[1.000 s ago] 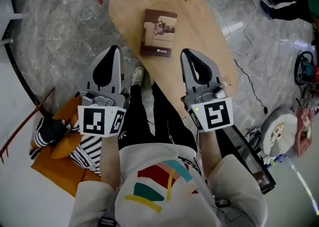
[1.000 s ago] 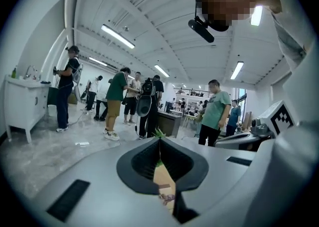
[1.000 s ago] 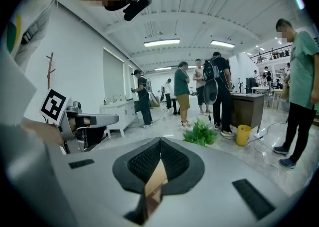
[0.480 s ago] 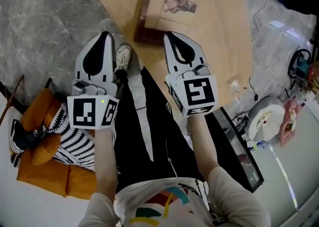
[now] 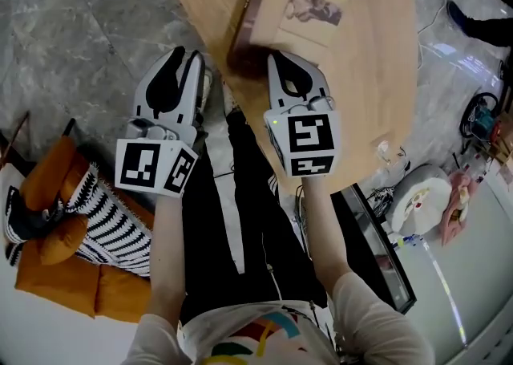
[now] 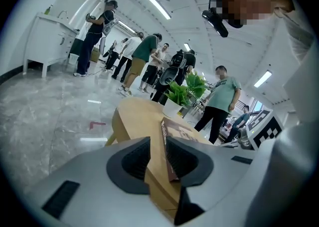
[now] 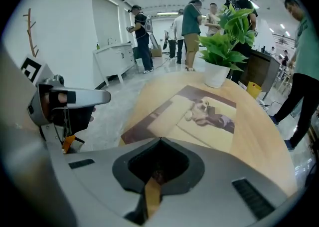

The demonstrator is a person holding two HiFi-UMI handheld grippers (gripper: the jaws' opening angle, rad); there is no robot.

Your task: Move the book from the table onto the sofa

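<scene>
The book (image 5: 298, 4), brown with a dog picture on its cover, lies flat near the front edge of the light wooden table (image 5: 377, 75). My right gripper (image 5: 276, 57) is shut, its tips at the book's near edge, and nothing is held. In the right gripper view the book (image 7: 199, 116) lies just beyond the closed tips (image 7: 158, 139). My left gripper (image 5: 187, 54) hangs left of the table edge. Its jaws have just been opening and stand slightly apart around nothing. Through the gap of this gripper (image 6: 158, 143) I see the book's spine (image 6: 166, 143) edge-on.
An orange sofa cushion with a striped pillow (image 5: 72, 251) lies low at the left. A potted plant (image 7: 222, 46) stands at the table's far end. Several people stand beyond it (image 6: 219, 101). A black-framed panel (image 5: 385, 243) and a white round thing (image 5: 421, 195) lie at the right.
Both grippers have dropped toward the table's near edge and the book looms larger. The left jaws, shut before, now stand slightly apart. The right tips have reached the book's near edge.
</scene>
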